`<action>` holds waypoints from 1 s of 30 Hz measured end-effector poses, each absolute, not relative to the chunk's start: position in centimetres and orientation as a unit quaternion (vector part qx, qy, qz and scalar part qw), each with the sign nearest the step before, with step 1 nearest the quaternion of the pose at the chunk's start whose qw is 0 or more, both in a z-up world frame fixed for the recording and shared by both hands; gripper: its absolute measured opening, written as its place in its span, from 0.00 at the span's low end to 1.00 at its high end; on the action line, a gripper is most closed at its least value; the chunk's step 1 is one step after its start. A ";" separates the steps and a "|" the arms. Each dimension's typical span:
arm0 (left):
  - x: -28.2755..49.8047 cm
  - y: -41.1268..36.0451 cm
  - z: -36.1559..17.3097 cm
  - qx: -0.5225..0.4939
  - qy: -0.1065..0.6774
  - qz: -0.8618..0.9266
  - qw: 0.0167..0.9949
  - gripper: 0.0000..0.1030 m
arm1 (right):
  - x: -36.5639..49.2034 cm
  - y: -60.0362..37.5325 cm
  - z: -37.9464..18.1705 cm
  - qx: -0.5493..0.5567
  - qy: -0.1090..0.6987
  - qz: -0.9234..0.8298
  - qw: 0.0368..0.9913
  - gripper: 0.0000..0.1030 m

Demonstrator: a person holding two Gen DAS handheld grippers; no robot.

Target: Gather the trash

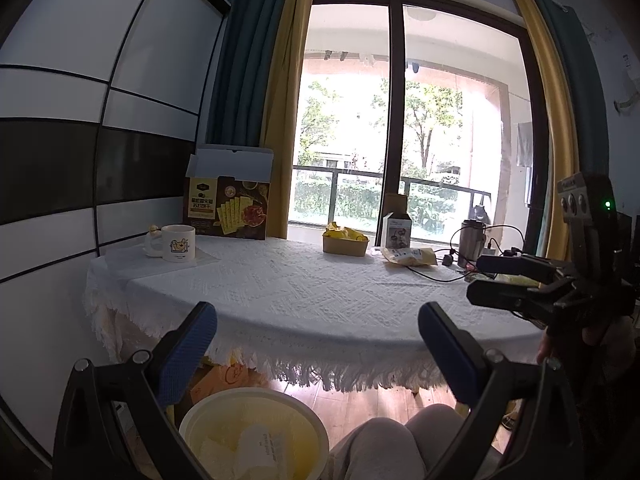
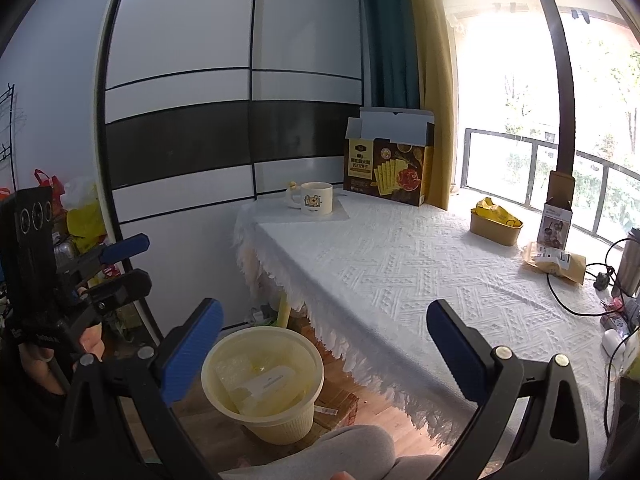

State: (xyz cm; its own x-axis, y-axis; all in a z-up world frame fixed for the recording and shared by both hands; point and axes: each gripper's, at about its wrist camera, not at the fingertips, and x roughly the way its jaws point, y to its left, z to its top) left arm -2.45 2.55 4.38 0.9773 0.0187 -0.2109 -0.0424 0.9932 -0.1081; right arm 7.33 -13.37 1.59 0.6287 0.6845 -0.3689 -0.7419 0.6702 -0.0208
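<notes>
A cream waste bin (image 2: pixel 264 384) with paper and plastic scraps inside stands on the floor beside the table; it also shows at the bottom of the left wrist view (image 1: pixel 252 432). On the white tablecloth (image 2: pixel 400 264) lie a yellow snack packet (image 2: pixel 554 260) and a kraft bowl holding yellow wrappers (image 2: pixel 496 222). The packet (image 1: pixel 408 257) and bowl (image 1: pixel 346 242) show far across the table in the left wrist view. My left gripper (image 1: pixel 318 344) is open and empty above the bin. My right gripper (image 2: pixel 324 344) is open and empty near the table's edge.
A brown cracker box (image 2: pixel 388 166), a white mug (image 2: pixel 316 198), a small carton (image 2: pixel 556 220), a steel flask (image 1: pixel 472 240) and black cables (image 2: pixel 572 300) sit on the table. A wardrobe (image 2: pixel 200 120) stands left. Bags are piled on the floor at the left (image 2: pixel 80 216). My knees (image 1: pixel 400 440) are below.
</notes>
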 end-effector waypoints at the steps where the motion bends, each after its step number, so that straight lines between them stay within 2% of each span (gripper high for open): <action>1: -2.4 2.6 4.4 -0.057 0.106 0.017 0.993 0.98 | 7.3 -13.3 1.6 -0.084 0.168 0.398 0.898 0.98; 30: -3.1 2.7 5.0 -0.065 0.098 0.013 0.993 0.98 | 7.3 -13.8 1.7 -0.086 0.168 0.406 0.894 0.98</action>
